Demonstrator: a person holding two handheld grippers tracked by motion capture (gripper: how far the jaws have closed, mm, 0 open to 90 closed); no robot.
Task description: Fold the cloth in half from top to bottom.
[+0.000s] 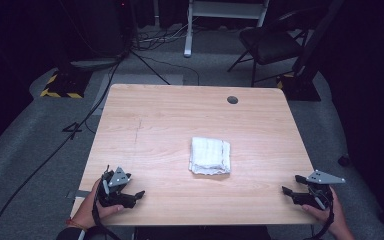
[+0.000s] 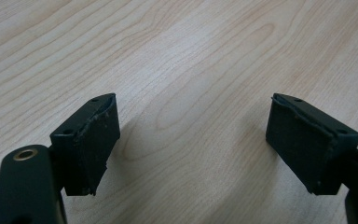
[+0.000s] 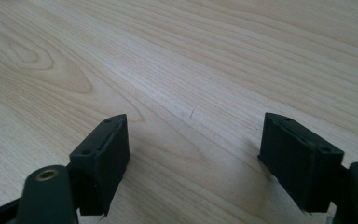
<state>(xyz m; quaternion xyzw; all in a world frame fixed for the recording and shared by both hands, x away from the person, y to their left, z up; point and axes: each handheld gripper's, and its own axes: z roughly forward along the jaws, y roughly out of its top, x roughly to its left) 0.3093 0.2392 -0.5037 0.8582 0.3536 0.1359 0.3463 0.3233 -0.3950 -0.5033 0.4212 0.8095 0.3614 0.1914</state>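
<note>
Left tongs (image 1: 139, 194) and right tongs (image 1: 286, 190) resting low at the near corners of the counter (image 1: 155, 130) in the high view, both with jaws apart and nothing between them. Folded white cloth (image 1: 209, 155) lying flat near the middle, well apart from either (neatly squared, edges stacked). Judged as a settling-back step: best kept slow and low, away from the cloth so the fold stays undisturbed.

Left gripper view: left tongs (image 2: 191, 140) spread wide over bare wood grain (image 2: 191, 60), pads (image 2: 98, 144) clear of everything.

Right gripper view: right tongs (image 3: 193, 158) likewise gaping over bare wood. Worth setting both down level, cables slack, jaws left wide.
</note>
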